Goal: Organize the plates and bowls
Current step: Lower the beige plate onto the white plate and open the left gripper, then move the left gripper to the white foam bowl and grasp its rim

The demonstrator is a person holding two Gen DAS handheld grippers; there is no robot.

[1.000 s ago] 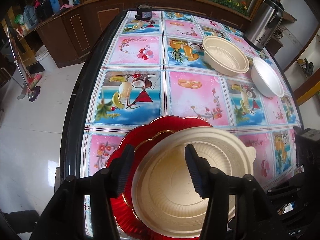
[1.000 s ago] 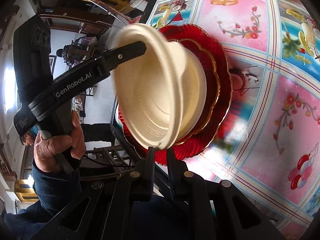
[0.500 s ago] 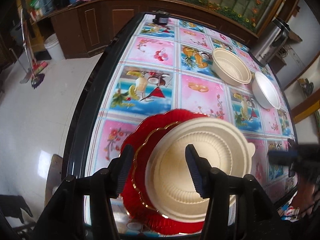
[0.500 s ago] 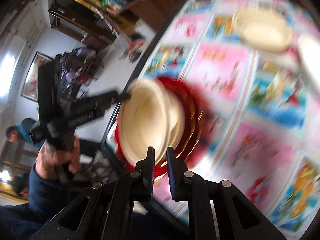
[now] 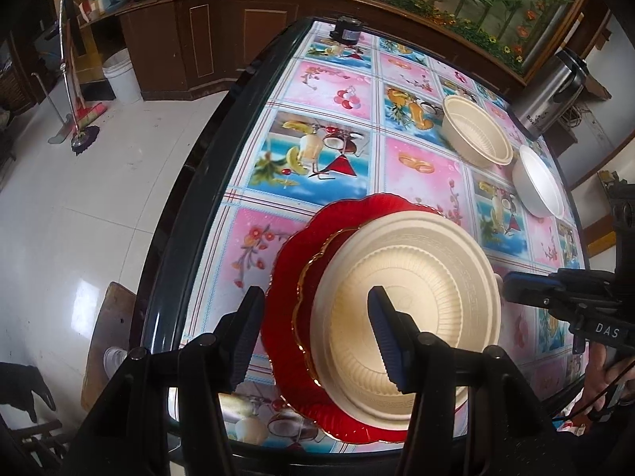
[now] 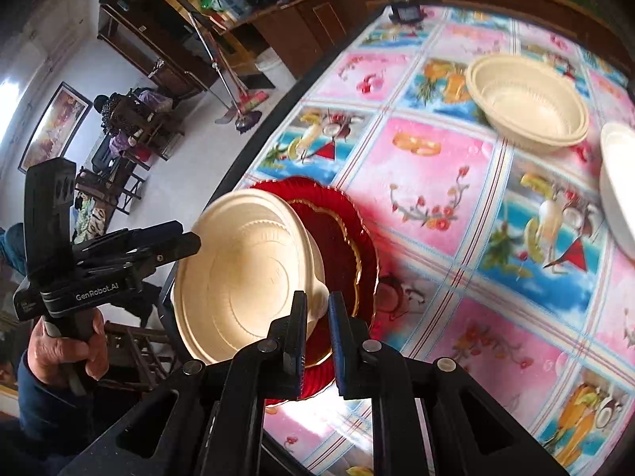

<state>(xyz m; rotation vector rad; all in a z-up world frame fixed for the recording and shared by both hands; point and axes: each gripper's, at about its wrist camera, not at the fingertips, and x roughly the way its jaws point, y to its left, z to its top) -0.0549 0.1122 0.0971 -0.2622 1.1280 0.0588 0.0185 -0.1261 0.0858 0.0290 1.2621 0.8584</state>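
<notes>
A cream bowl (image 5: 408,309) sits on two stacked red plates (image 5: 293,277) near the table's front edge; it also shows in the right wrist view (image 6: 246,277) on the red plates (image 6: 341,246). My left gripper (image 5: 317,337) is open above the stack's near side and empty. My right gripper (image 6: 317,333) has its jaws nearly closed, a narrow gap between them, nothing held, just right of the bowl's rim. A second cream bowl (image 5: 476,135) (image 6: 528,103) and a white bowl (image 5: 539,182) (image 6: 619,190) stand at the far right.
The table (image 5: 309,75) carries a colourful fruit-print cloth. A steel kettle (image 5: 551,91) stands at the far right corner and a small dark object (image 5: 347,31) at the far edge. Wooden cabinets (image 5: 214,35) and a mop (image 5: 75,119) are to the left.
Both grippers have pulled back and up from the stack. The right gripper swung away from the bowl's rim, and the cream bowl now rests on the red plates.
</notes>
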